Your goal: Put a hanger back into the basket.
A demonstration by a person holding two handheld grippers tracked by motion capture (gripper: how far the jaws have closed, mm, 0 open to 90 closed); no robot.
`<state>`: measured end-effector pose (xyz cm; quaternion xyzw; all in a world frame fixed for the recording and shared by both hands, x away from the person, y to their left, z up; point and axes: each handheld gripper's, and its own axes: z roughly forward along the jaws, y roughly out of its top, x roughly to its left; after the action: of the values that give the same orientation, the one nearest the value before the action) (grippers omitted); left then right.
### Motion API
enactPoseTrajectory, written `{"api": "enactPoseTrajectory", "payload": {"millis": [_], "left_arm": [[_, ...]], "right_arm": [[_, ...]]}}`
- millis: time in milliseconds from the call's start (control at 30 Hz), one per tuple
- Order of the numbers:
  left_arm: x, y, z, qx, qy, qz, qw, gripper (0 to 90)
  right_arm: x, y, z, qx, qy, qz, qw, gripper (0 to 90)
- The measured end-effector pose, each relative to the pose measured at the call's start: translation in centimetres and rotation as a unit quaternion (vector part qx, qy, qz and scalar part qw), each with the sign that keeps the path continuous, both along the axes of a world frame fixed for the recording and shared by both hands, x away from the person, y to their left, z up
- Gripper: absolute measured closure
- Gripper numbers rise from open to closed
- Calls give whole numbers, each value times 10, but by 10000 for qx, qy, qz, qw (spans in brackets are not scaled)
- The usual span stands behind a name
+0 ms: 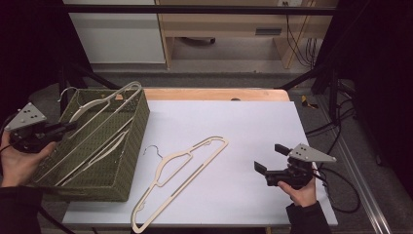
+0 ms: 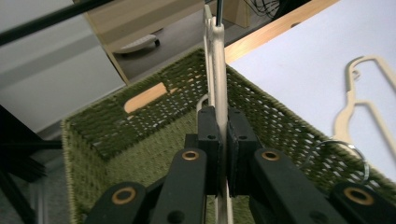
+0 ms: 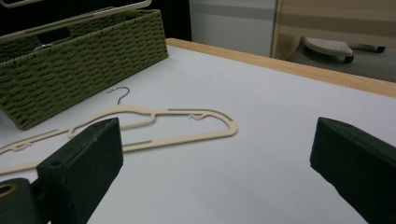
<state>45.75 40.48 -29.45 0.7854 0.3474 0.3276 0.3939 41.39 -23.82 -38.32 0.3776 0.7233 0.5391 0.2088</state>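
My left gripper, at the frame's left edge, clamped a cream hanger lying across the green wicker basket (upper left); my right gripper, lower right, stood unclenched near another hanger on the white tabletop

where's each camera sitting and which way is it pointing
High view: above the person's side, looking forward and down on the table; both forearms, left gripper, right gripper.
Left gripper view: rides that gripper, looking into the green basket; jaws shut on a cream hanger.
Right gripper view: low over the table, facing the basket; open jaws.
Shared: all three show the loose hanger on the table.
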Motion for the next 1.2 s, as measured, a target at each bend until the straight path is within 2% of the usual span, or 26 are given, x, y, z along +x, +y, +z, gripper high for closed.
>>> {"api": "enactPoseTrajectory", "payload": {"millis": [100,133,167,267,300,333,400,600,733,767,800,900,967,1000,1033,1167,1200], "left_arm": [[4,-1,-6,212,10,20,9998,858],[4,-1,-8,224,70,74,9997,858],[7,-1,-11,262,4,52,9996,858],[11,0,-19,408,111,89,9991,858],[12,-1,-24,394,193,149,9989,858],[14,0,-26,462,163,113,9987,858],[15,0,-35,522,250,192,9981,857],[21,3,-65,905,507,348,9940,858],[24,2,-80,824,600,386,9940,858],[25,3,-83,849,649,379,9936,858],[25,3,-86,776,697,403,9937,857],[24,5,-93,768,923,382,9920,849],[23,5,-94,587,1050,280,9923,835],[23,5,-95,587,1090,254,9920,821],[23,3,-95,584,1131,229,9916,815],[25,-5,-96,691,1410,113,9875,786],[25,-6,-97,629,1446,127,9874,766]], "right_arm": [[0,0,0,1,3,11,10000,33],[0,0,0,2,1,4,10000,33],[0,0,0,4,3,7,10000,33],[0,0,0,-2,4,14,10000,33],[0,0,0,2,9,15,10000,33],[0,1,0,-4,4,22,10000,33],[0,1,-1,-5,12,35,10000,33],[1,2,-2,-48,16,74,10000,33],[1,3,-2,-41,22,53,10000,33],[1,3,-2,-43,32,54,10000,33],[1,3,-2,-45,35,55,10000,33],[1,4,-3,-44,28,76,10000,34],[1,5,-3,-50,45,73,10000,34],[1,5,-4,-60,55,90,9999,34],[1,6,-4,-52,64,92,9999,34],[2,6,-4,-74,44,91,9999,34],[2,6,-4,-70,45,90,9999,33]]}}
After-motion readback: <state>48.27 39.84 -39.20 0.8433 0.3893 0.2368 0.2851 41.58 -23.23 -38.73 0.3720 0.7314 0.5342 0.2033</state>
